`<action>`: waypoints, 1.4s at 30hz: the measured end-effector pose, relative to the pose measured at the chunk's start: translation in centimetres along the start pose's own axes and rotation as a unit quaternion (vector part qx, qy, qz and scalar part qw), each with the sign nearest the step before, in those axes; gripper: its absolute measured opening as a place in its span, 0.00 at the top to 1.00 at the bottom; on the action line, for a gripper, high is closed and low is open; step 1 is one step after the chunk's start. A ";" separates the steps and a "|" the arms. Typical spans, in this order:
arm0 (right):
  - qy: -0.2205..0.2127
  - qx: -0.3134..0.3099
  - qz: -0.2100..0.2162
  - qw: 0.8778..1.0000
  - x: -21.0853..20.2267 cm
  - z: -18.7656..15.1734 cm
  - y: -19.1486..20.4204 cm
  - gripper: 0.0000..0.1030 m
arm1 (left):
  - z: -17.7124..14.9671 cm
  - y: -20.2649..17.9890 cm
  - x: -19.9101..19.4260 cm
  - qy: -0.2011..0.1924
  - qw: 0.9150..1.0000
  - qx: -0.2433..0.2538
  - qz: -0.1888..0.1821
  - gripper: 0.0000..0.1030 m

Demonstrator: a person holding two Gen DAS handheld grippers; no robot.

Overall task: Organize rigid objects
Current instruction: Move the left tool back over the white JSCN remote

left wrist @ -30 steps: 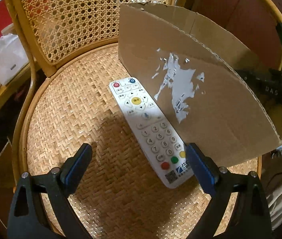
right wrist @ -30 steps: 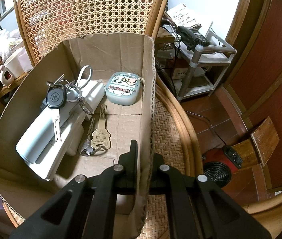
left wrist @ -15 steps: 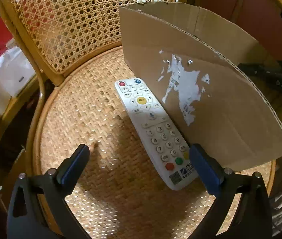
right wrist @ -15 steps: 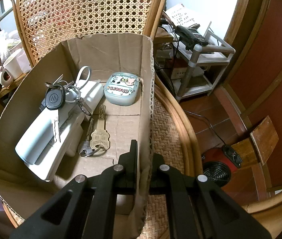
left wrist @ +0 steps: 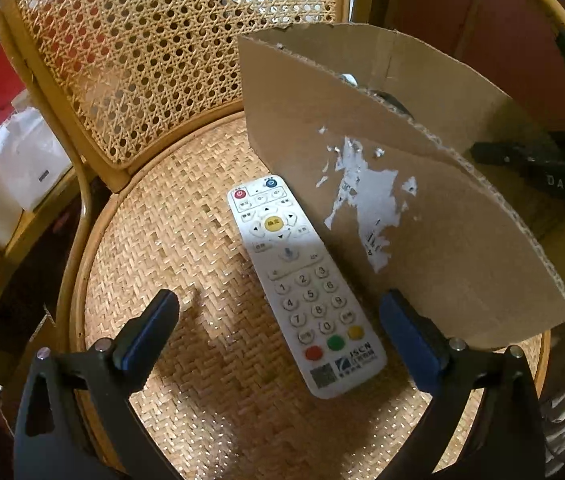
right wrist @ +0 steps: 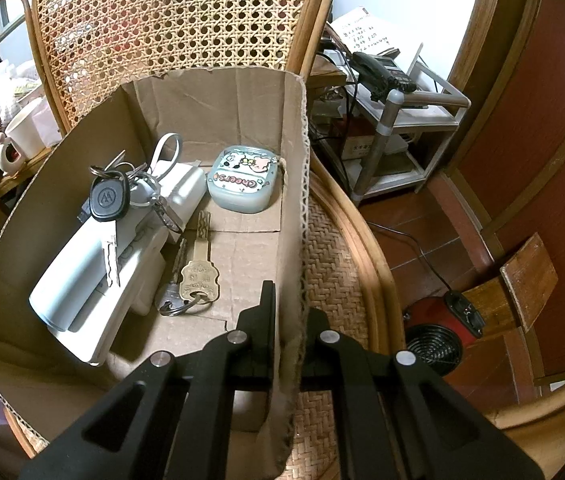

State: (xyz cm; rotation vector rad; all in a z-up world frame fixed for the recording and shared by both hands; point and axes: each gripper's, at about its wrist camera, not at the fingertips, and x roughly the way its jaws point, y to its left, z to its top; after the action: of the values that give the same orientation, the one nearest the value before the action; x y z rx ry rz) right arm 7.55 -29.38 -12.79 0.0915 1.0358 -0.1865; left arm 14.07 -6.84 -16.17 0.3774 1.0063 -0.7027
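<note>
**Kid:** What do you see from your left side?

**Me:** My left hand-held gripper (left wrist: 278, 332) is wide open and holds nothing. The white remote (left wrist: 302, 280) lies flat on the woven chair seat (left wrist: 170, 240), right between my two blue fingers (left wrist: 146, 332). Its buttons face up. Its red power button points to 12 o'clock and its bottom end sits near me at 6 o'clock.

**Kid:** What is that brown wall?

**Me:** That is the cardboard box (left wrist: 422, 220). It stands at 3 o'clock, just beside the remote. I cannot tell if they touch.

**Kid:** How do you pick the remote up well?

**Me:** I think I should go down slowly, put one finger on each long side, and squeeze near the number buttons. My right finger is close to the box wall, so I must not bump it.

**Kid:** And your right side?

**Me:** My right hand-held gripper (right wrist: 288, 332) is pinched tight on the box's right wall (right wrist: 292, 200). That keeps the box from sliding. Inside I see a black car key (right wrist: 108, 200) on a pale bottle (right wrist: 82, 272), a gold key (right wrist: 198, 272) on the floor of the box, and a little round case (right wrist: 244, 188) at 12 o'clock.

**Kid:** Where will the remote go?

**Me:** There is bare cardboard near 6 o'clock. I guess it fits best laid there, longways.
</note>
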 end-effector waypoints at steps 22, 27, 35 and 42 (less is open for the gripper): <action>-0.002 0.002 -0.003 1.000 0.1 0.2 0.1 0.92 | -0.4 -1.9 1.3 0.019 0.997 0.064 0.024 0.20; -0.002 0.002 -0.003 1.000 0.1 0.1 0.1 0.92 | -0.8 -1.5 0.8 0.024 0.997 0.061 0.036 0.20; -0.003 0.003 -0.005 1.000 0.1 0.1 0.2 0.92 | -1.0 1.6 0.7 0.025 0.999 -0.016 0.035 0.20; -0.003 0.004 -0.005 1.000 0.1 0.1 0.2 0.92 | 0.1 1.4 1.9 0.009 0.997 -0.053 0.056 0.20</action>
State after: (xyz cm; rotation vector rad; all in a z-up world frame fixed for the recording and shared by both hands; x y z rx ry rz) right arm 7.75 -29.20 -12.85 0.0921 1.0303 -0.2001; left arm 15.76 -6.56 -17.74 0.3443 1.0265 -0.5427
